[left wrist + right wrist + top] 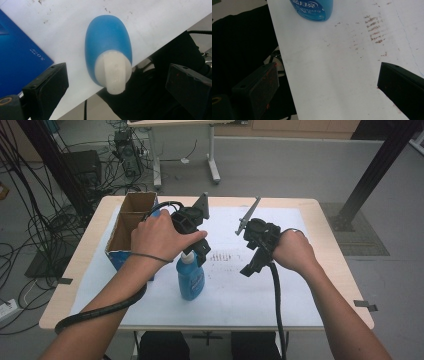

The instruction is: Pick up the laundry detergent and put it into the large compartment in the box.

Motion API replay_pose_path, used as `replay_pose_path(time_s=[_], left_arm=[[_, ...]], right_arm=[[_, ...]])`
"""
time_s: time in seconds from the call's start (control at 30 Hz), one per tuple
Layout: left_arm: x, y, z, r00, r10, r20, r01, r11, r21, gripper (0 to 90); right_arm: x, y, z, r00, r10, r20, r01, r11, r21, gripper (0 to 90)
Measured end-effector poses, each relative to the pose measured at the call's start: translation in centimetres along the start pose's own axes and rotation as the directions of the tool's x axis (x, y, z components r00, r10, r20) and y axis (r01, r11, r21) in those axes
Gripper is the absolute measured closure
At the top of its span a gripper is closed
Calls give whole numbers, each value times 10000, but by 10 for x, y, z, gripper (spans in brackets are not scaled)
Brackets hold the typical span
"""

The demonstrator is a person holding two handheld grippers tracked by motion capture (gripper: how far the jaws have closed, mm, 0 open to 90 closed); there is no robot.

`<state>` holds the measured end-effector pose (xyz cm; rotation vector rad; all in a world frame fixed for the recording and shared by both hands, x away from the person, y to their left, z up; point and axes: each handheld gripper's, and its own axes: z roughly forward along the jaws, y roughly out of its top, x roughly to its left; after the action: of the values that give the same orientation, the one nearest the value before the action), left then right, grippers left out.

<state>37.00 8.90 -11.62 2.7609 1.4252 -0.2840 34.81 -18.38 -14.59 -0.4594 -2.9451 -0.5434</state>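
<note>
Bottle (108,43) standing under our left claw (113,82), whose jaws are gaping either side of its cap (113,72); we are hovering to grasp, so next we are lowering and closing, right claw (328,87) idling open.

Cardboard box (131,222) at the tabletop's (330,255) far left corner, detergent bottle (190,276) upright just right of it, nearer the front edge, left gripper (192,242) above the bottle, right gripper (256,255) over the middle.

Even, soft overhead light, faint shadows; both gripper views slightly blurred up close.
</note>
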Motion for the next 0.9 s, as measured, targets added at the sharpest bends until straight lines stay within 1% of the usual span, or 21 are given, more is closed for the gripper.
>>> replay_pose_path(time_s=[0.13,0.17,0.27,0.3,0.47,0.57,0.9], left_arm=[[0,0,-1,10000,17,12,-17,10000,8,48],[0,0,0,10000,-49,13,49,10000,-36,49],[1,1,1,10000,31,27,-31,10000,53,50],[1,1,1,10000,-2,32,2,10000,33,50],[0,1,2,10000,-18,55,18,10000,0,51],[0,2,1,10000,74,31,-74,9999,71,50],[2,2,4,9999,13,106,-14,10000,86,50]], right_arm=[[1,1,0,10000,78,3,-78,10000,46,35],[0,1,0,10000,79,-10,-79,9999,63,35],[0,0,0,10000,15,24,-15,10000,30,35],[1,1,0,10000,61,11,-61,10000,79,35],[2,1,0,10000,-2,80,2,10000,47,35],[2,1,1,10000,9,65,-10,10000,56,35],[2,0,-1,9999,72,96,-72,10000,49,35]])
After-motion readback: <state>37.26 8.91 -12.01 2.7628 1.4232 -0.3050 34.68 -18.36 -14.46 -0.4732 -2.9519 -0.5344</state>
